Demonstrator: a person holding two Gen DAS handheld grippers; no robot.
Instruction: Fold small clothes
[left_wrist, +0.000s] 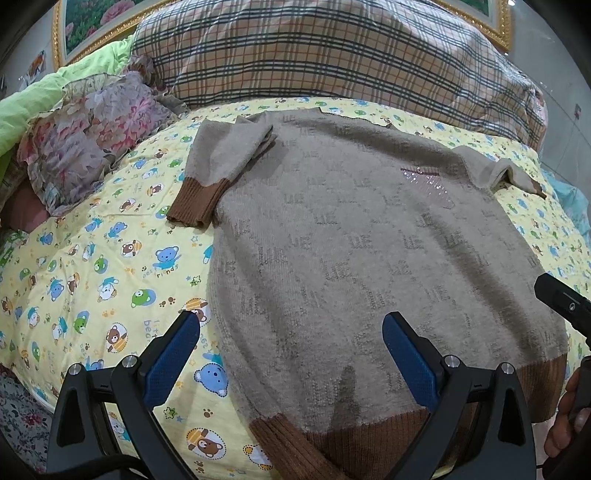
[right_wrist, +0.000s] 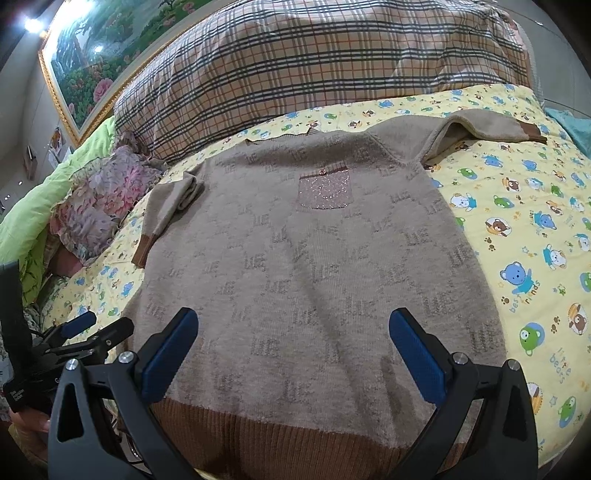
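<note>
A small beige knit sweater with brown ribbed hem and cuffs lies flat, front up, on a yellow bear-print sheet. A sparkly pink pocket sits on its chest. The left sleeve is folded down beside the body; the right sleeve stretches out sideways. My left gripper hovers open over the sweater's lower left edge, above the hem. My right gripper hovers open over the lower middle, nothing between its fingers.
A plaid quilt is piled behind the sweater. A floral pillow and green bedding lie at the left. A framed flower painting hangs on the wall. A hand holds the other gripper at the right edge.
</note>
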